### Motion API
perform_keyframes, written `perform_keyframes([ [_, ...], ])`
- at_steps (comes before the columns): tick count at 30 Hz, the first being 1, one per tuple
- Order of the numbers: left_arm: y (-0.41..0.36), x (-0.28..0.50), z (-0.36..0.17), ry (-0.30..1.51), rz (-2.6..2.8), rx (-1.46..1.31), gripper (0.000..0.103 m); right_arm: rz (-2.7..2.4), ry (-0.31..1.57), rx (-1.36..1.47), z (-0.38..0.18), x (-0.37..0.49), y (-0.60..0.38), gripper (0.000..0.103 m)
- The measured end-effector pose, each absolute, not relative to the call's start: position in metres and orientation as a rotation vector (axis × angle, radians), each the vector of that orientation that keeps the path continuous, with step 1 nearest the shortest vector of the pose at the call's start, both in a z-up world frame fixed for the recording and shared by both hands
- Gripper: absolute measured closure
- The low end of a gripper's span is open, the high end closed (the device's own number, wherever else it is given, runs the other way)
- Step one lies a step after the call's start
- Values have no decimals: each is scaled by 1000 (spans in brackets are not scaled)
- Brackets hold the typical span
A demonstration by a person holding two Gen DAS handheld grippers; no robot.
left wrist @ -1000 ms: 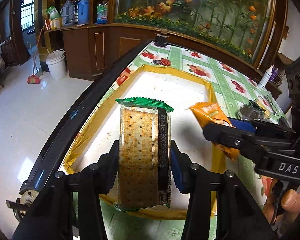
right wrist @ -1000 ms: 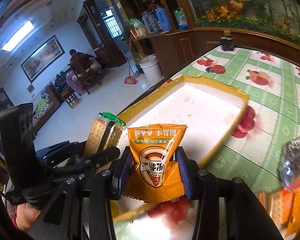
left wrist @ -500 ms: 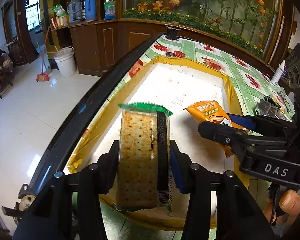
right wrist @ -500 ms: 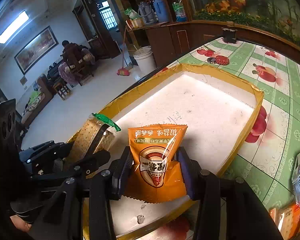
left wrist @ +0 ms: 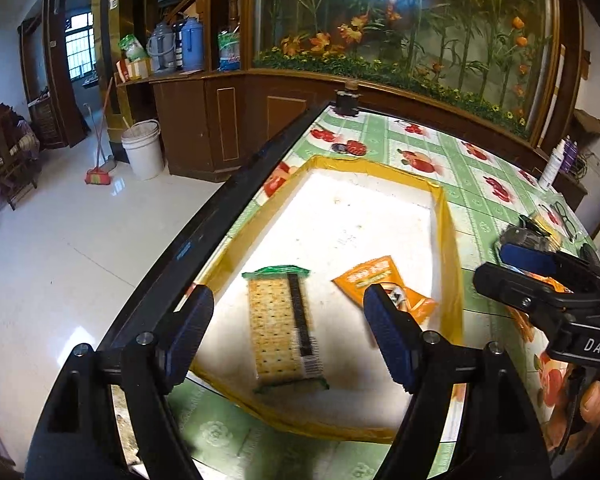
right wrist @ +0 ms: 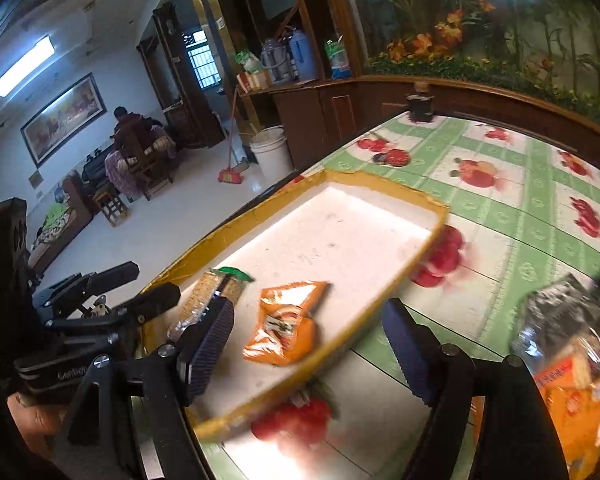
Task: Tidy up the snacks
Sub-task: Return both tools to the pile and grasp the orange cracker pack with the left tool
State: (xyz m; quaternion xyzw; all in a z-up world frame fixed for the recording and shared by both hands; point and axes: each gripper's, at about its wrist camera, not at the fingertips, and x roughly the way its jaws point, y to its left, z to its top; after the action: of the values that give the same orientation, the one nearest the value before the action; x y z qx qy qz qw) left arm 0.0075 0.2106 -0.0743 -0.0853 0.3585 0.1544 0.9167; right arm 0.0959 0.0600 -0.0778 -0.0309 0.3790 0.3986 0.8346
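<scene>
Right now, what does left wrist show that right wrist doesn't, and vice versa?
Left wrist only: a white bottle and glasses at the table's far right, and the cracker pack lying flat in full view.
Right wrist only: a ceiling light, a framed painting, and a clear bag of snacks on the tablecloth.
Both: yellow-rimmed tray, orange snack packet, white bucket, both grippers open and empty.

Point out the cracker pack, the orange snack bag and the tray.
cracker pack (left wrist: 278, 328), left wrist view, middle of its clear face
orange snack bag (right wrist: 286, 326), right wrist view, its printed front
tray (left wrist: 446, 240), left wrist view, right yellow wall
</scene>
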Motion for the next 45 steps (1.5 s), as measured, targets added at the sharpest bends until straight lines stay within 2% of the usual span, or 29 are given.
perform_keyframes([
  [3, 192, 10, -70, 735, 289, -143, 25, 796, 792, -55, -76, 90, 28, 24],
  [6, 174, 14, -64, 735, 248, -129, 25, 723, 765, -39, -76, 83, -10, 19],
  [14, 115, 33, -62, 756, 70, -120, 25, 511, 792, 75, -92, 83, -124, 19],
  [23, 44, 46, -71, 798, -93, -29, 25, 374, 809, 134, -104, 76, -202, 18],
  [38, -1, 65, -96, 880, -173, 69, 25, 366, 839, 159, -117, 82, -223, 19],
  [45, 1, 91, -106, 914, -216, 28, 26, 410, 853, 170, -121, 96, -214, 27],
])
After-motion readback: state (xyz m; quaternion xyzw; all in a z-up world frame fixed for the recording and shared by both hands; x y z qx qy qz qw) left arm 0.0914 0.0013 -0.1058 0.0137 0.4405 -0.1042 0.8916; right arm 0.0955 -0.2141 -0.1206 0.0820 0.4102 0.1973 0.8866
